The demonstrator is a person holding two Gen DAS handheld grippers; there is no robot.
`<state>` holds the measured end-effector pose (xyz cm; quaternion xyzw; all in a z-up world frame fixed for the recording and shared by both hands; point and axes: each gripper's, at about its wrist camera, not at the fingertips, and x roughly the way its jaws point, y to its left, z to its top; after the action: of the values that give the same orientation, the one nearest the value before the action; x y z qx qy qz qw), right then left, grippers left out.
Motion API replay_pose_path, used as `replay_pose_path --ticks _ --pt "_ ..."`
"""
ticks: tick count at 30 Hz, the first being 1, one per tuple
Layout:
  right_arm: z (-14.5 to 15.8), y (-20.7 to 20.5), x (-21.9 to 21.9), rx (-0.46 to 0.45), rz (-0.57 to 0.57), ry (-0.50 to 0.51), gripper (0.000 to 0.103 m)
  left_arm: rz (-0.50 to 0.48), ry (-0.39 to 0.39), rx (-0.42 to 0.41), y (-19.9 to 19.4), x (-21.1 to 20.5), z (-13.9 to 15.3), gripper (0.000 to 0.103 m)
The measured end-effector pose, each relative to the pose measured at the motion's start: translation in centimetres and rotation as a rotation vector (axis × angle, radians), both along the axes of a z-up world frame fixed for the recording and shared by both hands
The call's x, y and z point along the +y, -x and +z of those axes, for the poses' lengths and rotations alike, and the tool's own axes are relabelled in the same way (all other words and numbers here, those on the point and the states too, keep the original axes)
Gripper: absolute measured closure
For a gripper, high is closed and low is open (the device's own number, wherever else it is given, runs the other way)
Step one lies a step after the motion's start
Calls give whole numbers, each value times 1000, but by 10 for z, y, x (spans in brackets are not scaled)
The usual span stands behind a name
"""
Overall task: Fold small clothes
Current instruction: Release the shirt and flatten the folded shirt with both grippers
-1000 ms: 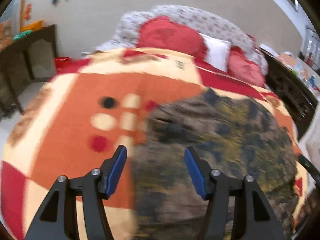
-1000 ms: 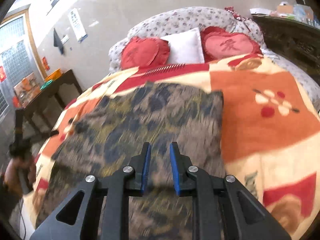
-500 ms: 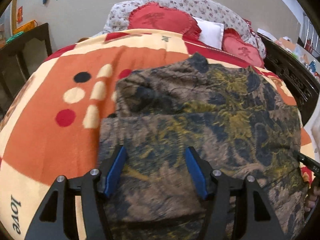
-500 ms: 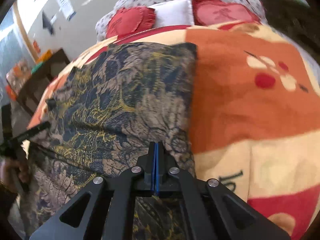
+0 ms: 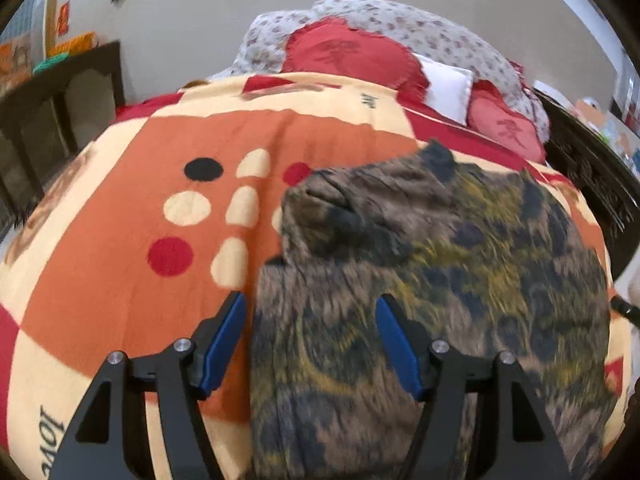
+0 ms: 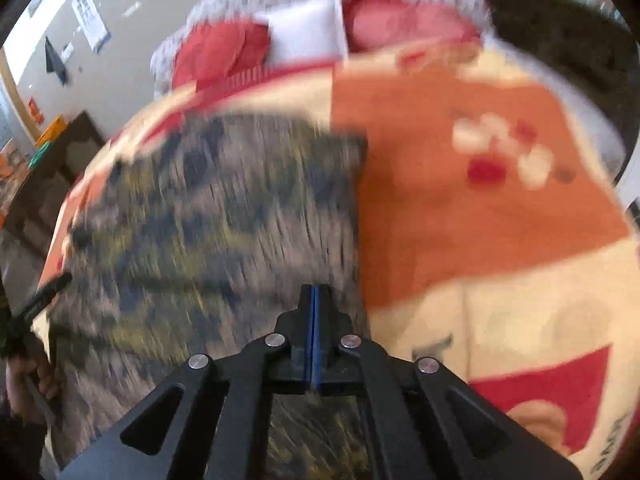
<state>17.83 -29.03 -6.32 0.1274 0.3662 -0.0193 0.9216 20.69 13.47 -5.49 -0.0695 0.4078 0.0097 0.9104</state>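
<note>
A dark patterned garment [image 5: 440, 264] in brown, navy and yellow lies spread on the bed's orange and cream blanket [image 5: 152, 208]. My left gripper [image 5: 310, 332] is open, its blue pads straddling the garment's near left edge. In the right wrist view the same garment [image 6: 208, 216] fills the left half. My right gripper [image 6: 315, 300] is shut, pads pressed together over the garment's near right edge; whether cloth is pinched between them is hidden. The right view is motion-blurred.
Red heart cushions [image 5: 344, 56] and a white pillow [image 5: 444, 84] lie at the head of the bed. A dark wooden side table [image 5: 52, 112] stands left of the bed. A dark carved bed frame [image 5: 592, 168] runs along the right.
My right gripper closed fully at the garment's near right edge and is moving. My left gripper stayed open and shifted left, toward the garment's left edge.
</note>
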Motion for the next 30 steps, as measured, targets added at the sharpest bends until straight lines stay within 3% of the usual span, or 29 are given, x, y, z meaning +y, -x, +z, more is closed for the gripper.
replay_pose_path --ticks 2,4,6,8,9,10,13,16,18,20,22,23,25,28,30 --pt "14 -18 8 -43 9 5 103 3 15 10 -13 -3 -1 33" --pt "11 -44 12 -19 21 11 103 5 36 36 -24 -6 -9 32" --pt "-9 -68 9 48 20 40 103 15 47 71 -33 -6 -23 24" --pt "-27 -76 0 29 18 72 103 -3 28 35 -29 -12 -28 18" --pt "-35 -76 -7 24 -43 131 103 -7 19 35 -29 -14 -29 16" --pt "-48 -80 -17 82 -113 185 103 -10 14 39 -30 -15 -29 15" --pt "-65 -76 -51 70 -178 5 103 -18 18 47 -33 -17 -32 10" --pt "-60 -77 -42 85 -146 87 103 -29 -2 60 -35 -21 -34 6" --pt "-56 -75 -44 114 -148 78 103 -40 -9 72 -36 -23 -34 3" --pt "-44 -66 -49 126 -180 74 103 -54 -24 88 -38 -24 -31 3" --pt "-19 -43 -46 55 -184 97 103 -52 -66 94 -33 -27 -20 8" --pt "-5 -31 -39 17 -168 126 103 -44 -77 77 -28 -28 -12 15" --pt "18 -3 -16 -43 -81 174 99 -64 -61 11 -7 -33 8 15" --pt "23 32 22 -87 36 230 97 -122 -48 -61 28 -48 24 14" --pt "10 40 39 -69 67 224 97 -152 -67 -29 40 -60 10 14"
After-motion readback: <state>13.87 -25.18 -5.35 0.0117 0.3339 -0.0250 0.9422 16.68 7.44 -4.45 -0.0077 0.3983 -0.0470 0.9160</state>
